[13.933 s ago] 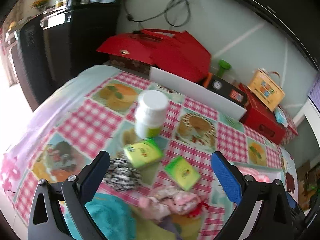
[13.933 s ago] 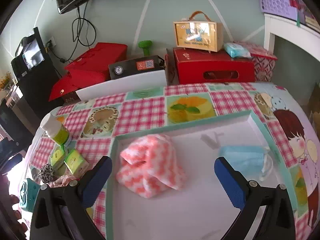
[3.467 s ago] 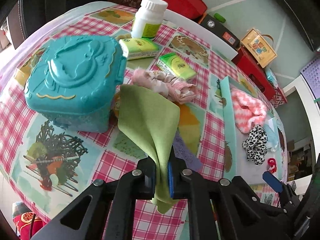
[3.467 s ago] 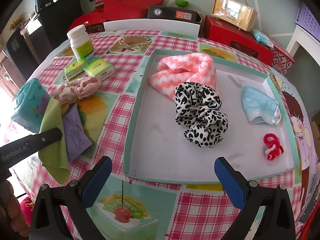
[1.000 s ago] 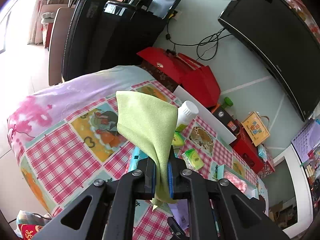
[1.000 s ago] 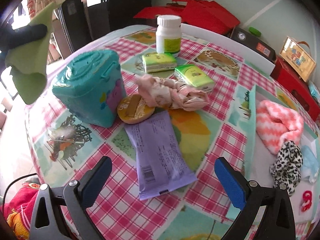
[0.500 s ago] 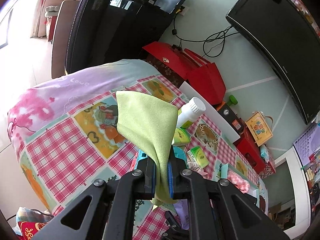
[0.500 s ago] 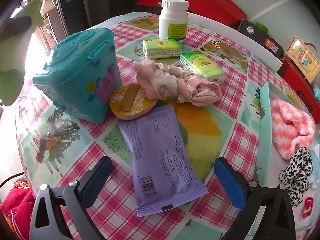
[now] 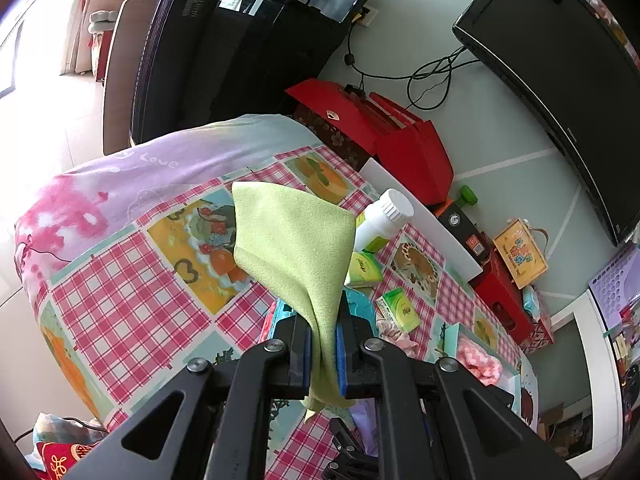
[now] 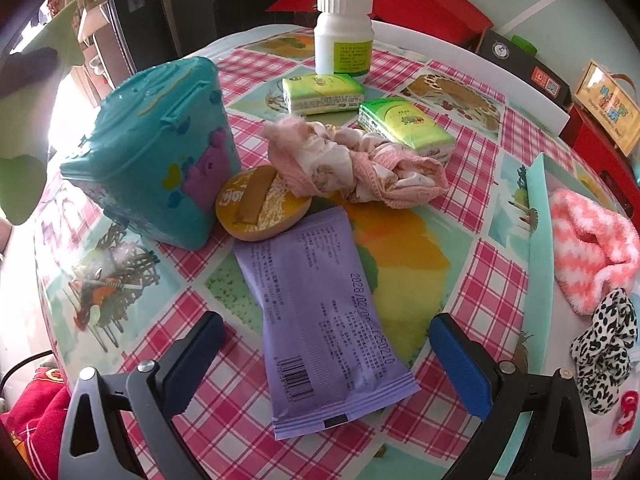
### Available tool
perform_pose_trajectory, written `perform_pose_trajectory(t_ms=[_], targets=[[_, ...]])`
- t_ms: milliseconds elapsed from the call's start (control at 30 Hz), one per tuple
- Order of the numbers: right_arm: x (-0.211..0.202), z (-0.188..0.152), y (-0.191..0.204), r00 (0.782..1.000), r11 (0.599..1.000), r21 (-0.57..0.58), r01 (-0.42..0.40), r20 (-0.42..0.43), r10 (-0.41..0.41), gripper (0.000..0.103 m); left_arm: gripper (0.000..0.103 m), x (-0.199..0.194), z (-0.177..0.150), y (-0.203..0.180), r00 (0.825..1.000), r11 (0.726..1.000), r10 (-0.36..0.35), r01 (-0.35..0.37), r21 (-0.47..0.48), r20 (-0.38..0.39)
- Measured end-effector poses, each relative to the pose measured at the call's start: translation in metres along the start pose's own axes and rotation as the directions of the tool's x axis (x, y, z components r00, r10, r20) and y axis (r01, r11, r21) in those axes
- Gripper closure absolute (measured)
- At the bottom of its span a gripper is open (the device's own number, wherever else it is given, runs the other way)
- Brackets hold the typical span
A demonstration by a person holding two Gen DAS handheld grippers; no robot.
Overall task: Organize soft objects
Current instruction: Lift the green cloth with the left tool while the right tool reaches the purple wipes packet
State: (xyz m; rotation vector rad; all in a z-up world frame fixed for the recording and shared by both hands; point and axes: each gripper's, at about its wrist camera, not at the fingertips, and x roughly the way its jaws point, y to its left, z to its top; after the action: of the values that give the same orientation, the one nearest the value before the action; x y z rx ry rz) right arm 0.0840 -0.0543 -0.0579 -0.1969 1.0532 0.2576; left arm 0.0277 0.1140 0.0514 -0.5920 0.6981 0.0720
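While left gripper (image 9: 322,344) pinches green cloth (image 9: 294,248), only right view shows purple packet (image 10: 320,312).

Bright daylight blows out the left side (both views), edges bend fisheye-style, corners dark.

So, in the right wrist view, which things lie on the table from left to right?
teal box → round yellow tin → purple packet → pink crumpled cloth → pink-and-white fluffy cloth
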Motion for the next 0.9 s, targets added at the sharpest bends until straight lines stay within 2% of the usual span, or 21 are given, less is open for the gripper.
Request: perform_pose_trajectory(t_ms=[633,900], targets=[[-0.0025,-0.0029,0.0019,1.0,1.0,0.012,0.009,0.016,-0.009,0.0,0.094,0.0045,-0.0005,0.0005,1.0,1.0,-0.008,0.009,0.012,-0.02],[-0.0027,-0.0038,0.0019,1.0,1.0,0.01,0.003,-0.012,-0.003,0.0,0.094,0.0046,-0.0006,0.0,1.0,1.0,-0.009,0.009,0.015,-0.023]])
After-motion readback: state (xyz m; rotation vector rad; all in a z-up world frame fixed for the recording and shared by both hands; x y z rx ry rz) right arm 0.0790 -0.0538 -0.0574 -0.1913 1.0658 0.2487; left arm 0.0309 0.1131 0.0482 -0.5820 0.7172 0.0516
